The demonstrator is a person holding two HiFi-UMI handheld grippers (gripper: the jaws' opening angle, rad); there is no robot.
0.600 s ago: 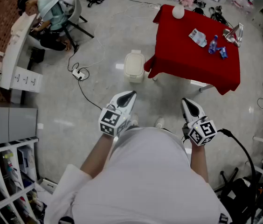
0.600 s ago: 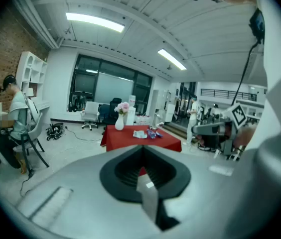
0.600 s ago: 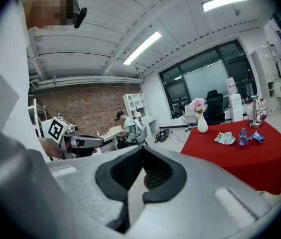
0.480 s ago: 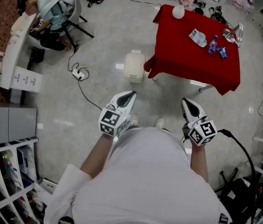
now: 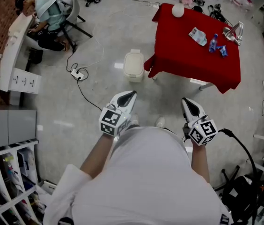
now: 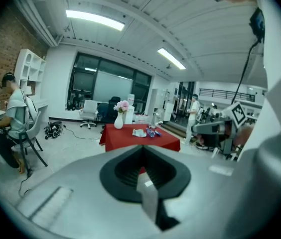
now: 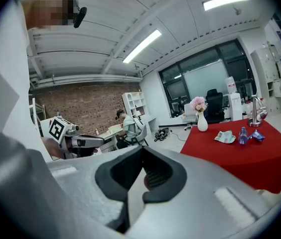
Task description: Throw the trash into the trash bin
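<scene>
The white lidded trash bin (image 5: 134,65) stands on the floor beside the left edge of the red-clothed table (image 5: 188,62). On the table lie a crumpled wrapper (image 5: 198,36), a blue bottle (image 5: 213,43) and a small blue wrapper (image 5: 223,51). My left gripper (image 5: 131,94) and right gripper (image 5: 187,101) hover in front of my body, well short of the table, both shut and empty. In the left gripper view the shut left gripper (image 6: 141,148) points toward the table (image 6: 130,139). In the right gripper view the right gripper (image 7: 141,151) is shut, with the table (image 7: 250,151) to its right.
A vase of pink flowers (image 5: 179,7) and a metal rack (image 5: 233,32) also stand on the table. A person sits at a white desk (image 5: 15,41) at the far left. A power strip with cable (image 5: 79,74) lies on the floor. Shelves (image 5: 5,182) stand at the lower left.
</scene>
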